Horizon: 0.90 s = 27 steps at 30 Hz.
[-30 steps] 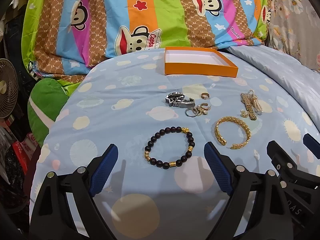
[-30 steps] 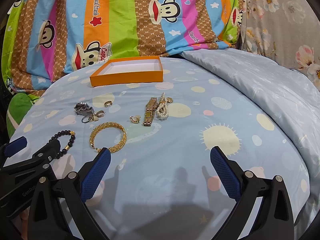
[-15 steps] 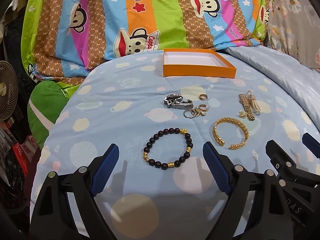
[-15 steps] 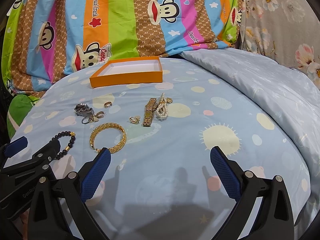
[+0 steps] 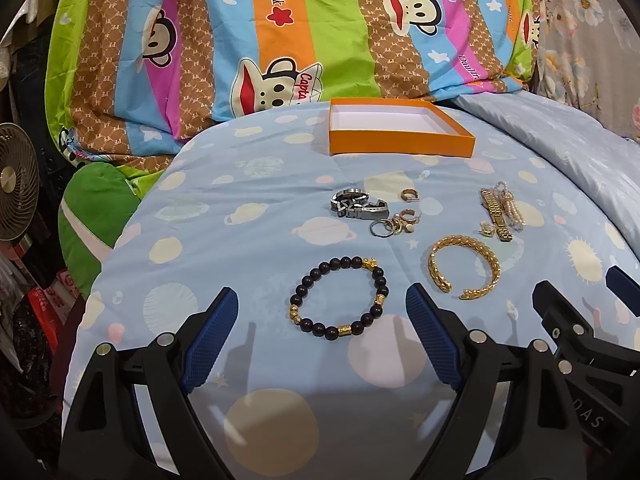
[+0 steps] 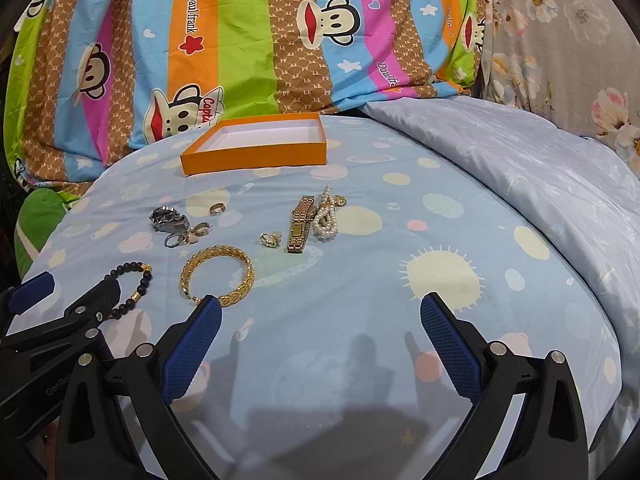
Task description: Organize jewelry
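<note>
Between the pads, left gripper (image 5: 322, 334): spread wide and empty, poised low over the bed, the beaded bracelet (image 5: 339, 297) lying just beyond its tips.
Right gripper (image 6: 320, 336): likewise wide open, nothing in it; its left pad sits just near of the gold bangle (image 6: 218, 276).
Middle ground: a silver watch (image 5: 358, 204) with a huddle of small rings (image 5: 394, 226) touching it, one lone ring (image 5: 409, 195) a little farther back; to the right, a gold watch (image 6: 300, 224) beside a pearl strand (image 6: 326, 216), and a small gold charm (image 6: 270, 240) near them.
Far: orange box (image 5: 400, 144), open, white inside, nothing in it yet, well apart from the jewelry.
Bed: soft blue planet-print sheet (image 6: 400, 280).
Risk: I'd guess the sheet gives way under a pinch, so pads may catch fabric along with beads, or drag neighbours out of place.
Risk: the clustered rings look likely to come up tangled, or slip out on the way to the box.
</note>
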Available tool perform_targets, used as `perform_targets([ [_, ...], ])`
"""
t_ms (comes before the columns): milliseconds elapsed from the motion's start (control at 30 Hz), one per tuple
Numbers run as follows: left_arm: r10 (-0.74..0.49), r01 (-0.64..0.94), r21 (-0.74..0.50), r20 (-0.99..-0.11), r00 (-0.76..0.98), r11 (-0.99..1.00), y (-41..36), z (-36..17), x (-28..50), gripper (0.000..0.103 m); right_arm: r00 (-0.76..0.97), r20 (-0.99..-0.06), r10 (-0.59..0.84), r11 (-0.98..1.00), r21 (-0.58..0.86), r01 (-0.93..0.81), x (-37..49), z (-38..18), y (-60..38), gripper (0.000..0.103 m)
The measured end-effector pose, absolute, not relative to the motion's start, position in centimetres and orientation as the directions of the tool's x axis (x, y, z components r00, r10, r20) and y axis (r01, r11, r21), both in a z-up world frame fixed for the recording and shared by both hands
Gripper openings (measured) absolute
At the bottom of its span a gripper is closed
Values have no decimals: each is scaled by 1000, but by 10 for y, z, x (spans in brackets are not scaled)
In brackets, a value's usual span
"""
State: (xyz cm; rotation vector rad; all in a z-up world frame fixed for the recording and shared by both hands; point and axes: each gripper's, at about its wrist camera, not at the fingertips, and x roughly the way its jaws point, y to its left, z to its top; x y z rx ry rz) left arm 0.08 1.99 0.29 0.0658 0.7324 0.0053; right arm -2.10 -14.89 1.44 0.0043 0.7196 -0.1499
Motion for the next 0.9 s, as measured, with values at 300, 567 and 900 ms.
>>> perform_targets([
  [300,26,19,61,-669,743,998,20,3,1,83,741,-657,-135,989,-47,139,-21,14,-148,98],
  [567,24,22,60,-670,742,998,20,2,1,83,741,-658,-134,989,-44,140,-20,15,-148,98],
  [900,19,11,40,-675,737,999,23,1,2,88,739,-663,-124,991,-39,130,-20,14,-145,98],
])
